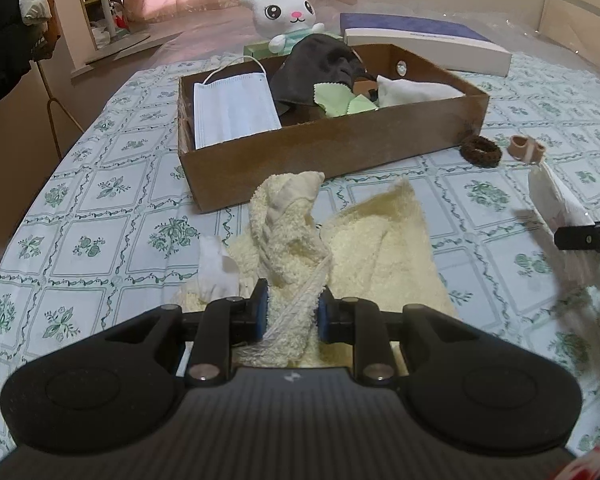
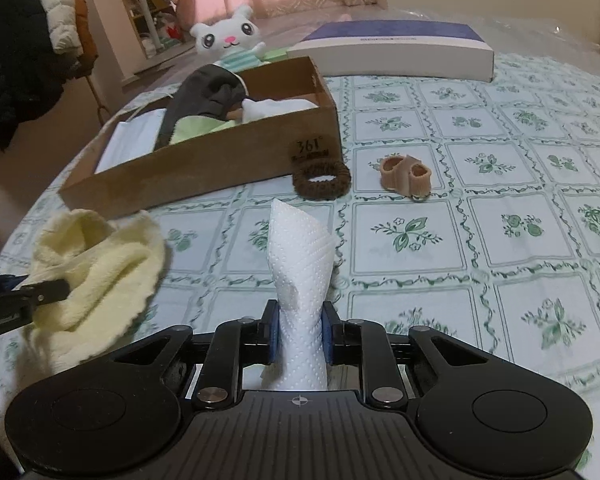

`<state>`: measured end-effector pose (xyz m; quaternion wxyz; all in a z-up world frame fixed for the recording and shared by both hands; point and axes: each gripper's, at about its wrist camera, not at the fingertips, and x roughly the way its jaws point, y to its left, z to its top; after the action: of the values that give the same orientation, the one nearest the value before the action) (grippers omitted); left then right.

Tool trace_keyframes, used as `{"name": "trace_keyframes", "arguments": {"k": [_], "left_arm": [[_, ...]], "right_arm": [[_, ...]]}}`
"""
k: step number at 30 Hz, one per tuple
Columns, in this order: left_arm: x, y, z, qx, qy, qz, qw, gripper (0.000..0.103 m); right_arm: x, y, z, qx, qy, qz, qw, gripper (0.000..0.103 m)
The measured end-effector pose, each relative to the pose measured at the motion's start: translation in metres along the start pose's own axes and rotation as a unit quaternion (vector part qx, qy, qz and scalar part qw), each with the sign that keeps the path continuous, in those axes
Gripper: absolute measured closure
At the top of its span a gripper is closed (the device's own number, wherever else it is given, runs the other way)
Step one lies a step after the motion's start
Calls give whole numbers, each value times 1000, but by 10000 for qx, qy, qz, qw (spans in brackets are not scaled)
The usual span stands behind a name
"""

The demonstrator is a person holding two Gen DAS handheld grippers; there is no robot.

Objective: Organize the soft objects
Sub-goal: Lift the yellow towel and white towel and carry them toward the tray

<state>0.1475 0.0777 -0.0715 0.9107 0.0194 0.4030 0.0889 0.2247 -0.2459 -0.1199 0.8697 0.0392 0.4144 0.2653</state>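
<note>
**Soft cloth and paper, both pinched mid-fold**

Towel (image 1: pixel 340 240) first: we judge it light, limp and fuzzy, so it will sag and trail wherever it is not supported. It lies in the lower middle of the left wrist view, bunched on the desk (image 1: pixel 100 220) just in front of the cardboard box (image 1: pixel 332 152). Our left gripper (image 1: pixel 292 316) is nearly closed, its blue pads squeezing a gathered ridge of the towel, with most of the cloth spread beyond the fingertips. A hold on a thick bunch like this one seems safest; a single edge could slip out of the pads.

Paper towel (image 2: pixel 300 264) next: we expect it to be feather-light, easily crushed and quick to tear if tugged. It stands as a twisted cone in the centre of the right wrist view, clamped at its lower part by our right gripper (image 2: pixel 300 338), which is closed down narrowly around it. Whether its tip touches the desk we cannot tell.

Behind, in the upper left of that view, the box already holds a face mask (image 1: pixel 236 112), a dark cap (image 1: pixel 320 68) and green cloths (image 1: pixel 340 100). A hair tie (image 2: pixel 321 180) and a small tan rubbery piece (image 2: pixel 406 174) lie on the desk just right of the box.
</note>
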Motion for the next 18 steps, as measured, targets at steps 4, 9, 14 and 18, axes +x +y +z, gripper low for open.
{"name": "trace_keyframes", "arguments": {"k": [4,9,14,18], "left_arm": [[-16,-1,0,-6,-135,-42,9999,81],[-38,-1,3,-3,-356,-52,9994,82],[-60,1,8,-5,-570,-22,9984,82],[-73,3,12,3,-717,26,9974,82]], "right_arm": [[-16,6,-4,-22,-42,135,9999,82],[-33,16,-10,-114,-69,259,9996,82],[-46,19,-15,-117,-99,304,9994,82],[-55,20,-16,-126,-169,329,9992,82]]}}
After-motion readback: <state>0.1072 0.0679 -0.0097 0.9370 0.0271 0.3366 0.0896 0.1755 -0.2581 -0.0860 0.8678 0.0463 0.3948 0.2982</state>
